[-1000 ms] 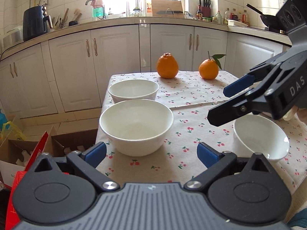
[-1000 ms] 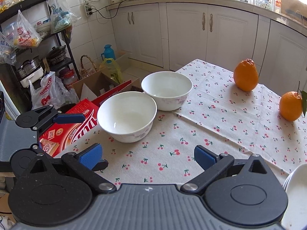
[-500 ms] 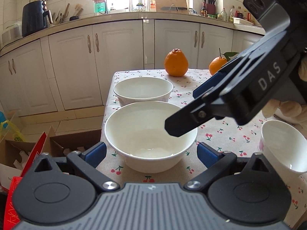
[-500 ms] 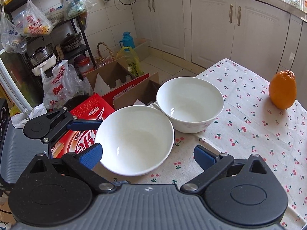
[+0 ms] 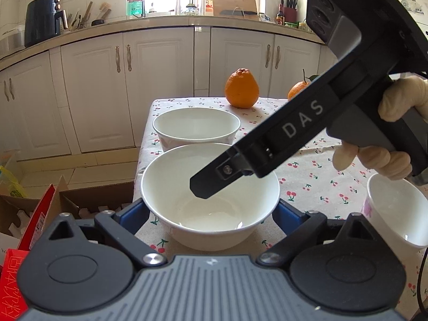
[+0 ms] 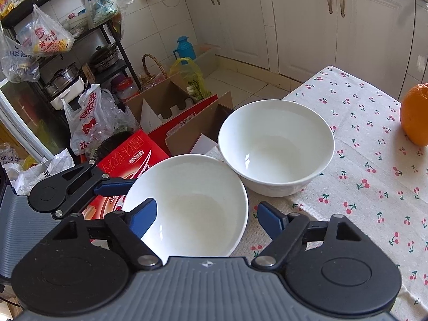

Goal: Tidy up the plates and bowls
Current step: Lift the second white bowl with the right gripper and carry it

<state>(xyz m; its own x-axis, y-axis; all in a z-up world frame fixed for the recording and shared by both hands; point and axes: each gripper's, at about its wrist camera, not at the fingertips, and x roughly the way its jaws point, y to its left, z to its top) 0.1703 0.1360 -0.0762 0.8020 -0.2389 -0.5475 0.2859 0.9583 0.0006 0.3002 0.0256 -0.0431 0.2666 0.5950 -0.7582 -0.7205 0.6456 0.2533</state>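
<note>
Three glossy white bowls on a cherry-print tablecloth, smooth and round. The near bowl sits at the table's left edge, the second bowl just behind it, rims close; whether they touch is hard to tell. A third bowl stands to the right of the near bowl, cut off by the frame. Behind the second bowl, a bumpy orange stands; another orange is half hidden by the right gripper's black body.

The left gripper is spread wide, blue pads flanking the near bowl's sides; contact can't be made out. The right gripper also gapes, one finger over the bowl's hollow, the other outside the rim, gripping nothing. A gloved hand holds its handle.
</note>
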